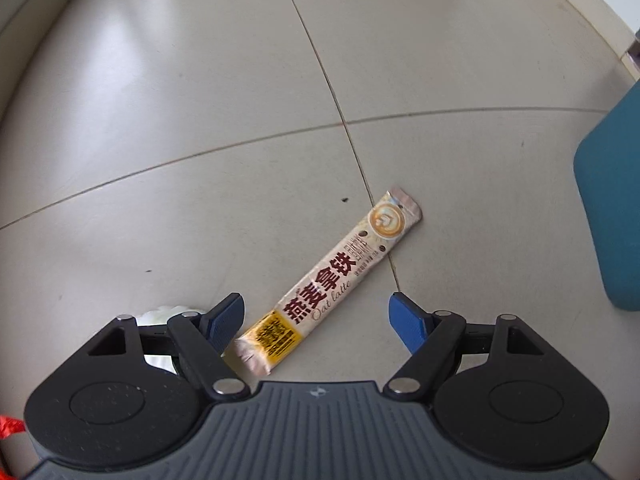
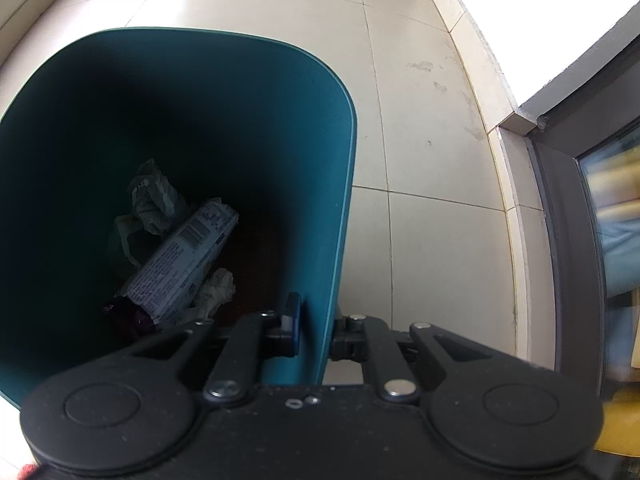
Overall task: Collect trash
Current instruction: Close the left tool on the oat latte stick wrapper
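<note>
We see the left gripper pointing down at the tiled floor, its 2 blue fingers spread wide with nothing pinched. Between them lies an oat latte sachet, flat on the tiles and slanted, its yellow-printed end close beside the left-hand finger (we cannot tell whether they touch) and its far end across a grout line. A bit of crumpled white paper shows behind the left-hand linkage, and the teal bin stands at the right edge of this view.

In the right wrist view, the right gripper is pinching the teal bin's wall, 1 finger inside and 1 outside. Inside the bin lie a printed wrapper and crumpled papers.
</note>
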A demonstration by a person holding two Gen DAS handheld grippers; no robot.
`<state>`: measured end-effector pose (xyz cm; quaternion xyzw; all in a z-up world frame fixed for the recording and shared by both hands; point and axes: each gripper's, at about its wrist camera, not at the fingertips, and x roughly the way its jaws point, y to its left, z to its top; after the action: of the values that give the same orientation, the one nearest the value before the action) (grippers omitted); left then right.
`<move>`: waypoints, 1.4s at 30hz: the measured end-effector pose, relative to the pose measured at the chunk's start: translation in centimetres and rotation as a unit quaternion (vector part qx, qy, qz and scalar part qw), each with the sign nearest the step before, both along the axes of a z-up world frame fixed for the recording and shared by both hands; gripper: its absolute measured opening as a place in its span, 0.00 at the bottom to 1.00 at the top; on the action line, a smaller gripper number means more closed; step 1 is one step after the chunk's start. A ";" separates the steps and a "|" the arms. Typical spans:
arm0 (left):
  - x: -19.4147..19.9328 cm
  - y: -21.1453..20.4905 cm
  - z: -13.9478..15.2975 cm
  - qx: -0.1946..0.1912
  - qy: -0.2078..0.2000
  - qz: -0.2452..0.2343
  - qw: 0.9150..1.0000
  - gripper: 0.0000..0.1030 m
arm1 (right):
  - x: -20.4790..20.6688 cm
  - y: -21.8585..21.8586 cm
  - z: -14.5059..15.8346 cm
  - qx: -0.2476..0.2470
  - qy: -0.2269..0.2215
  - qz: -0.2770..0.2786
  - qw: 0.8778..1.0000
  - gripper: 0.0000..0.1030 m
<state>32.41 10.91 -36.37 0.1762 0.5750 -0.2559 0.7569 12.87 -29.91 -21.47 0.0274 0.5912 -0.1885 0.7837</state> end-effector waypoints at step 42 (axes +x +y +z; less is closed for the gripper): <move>-0.5 -0.5 5.4 -0.005 0.008 0.018 1.000 0.15 | -1.0 -0.3 0.1 -0.001 -0.025 0.015 1.000 0.10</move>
<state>31.91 10.41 -31.01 0.1597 0.5831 -0.2465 0.7574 11.91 -30.18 -21.32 0.0229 0.5720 -0.1768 0.8007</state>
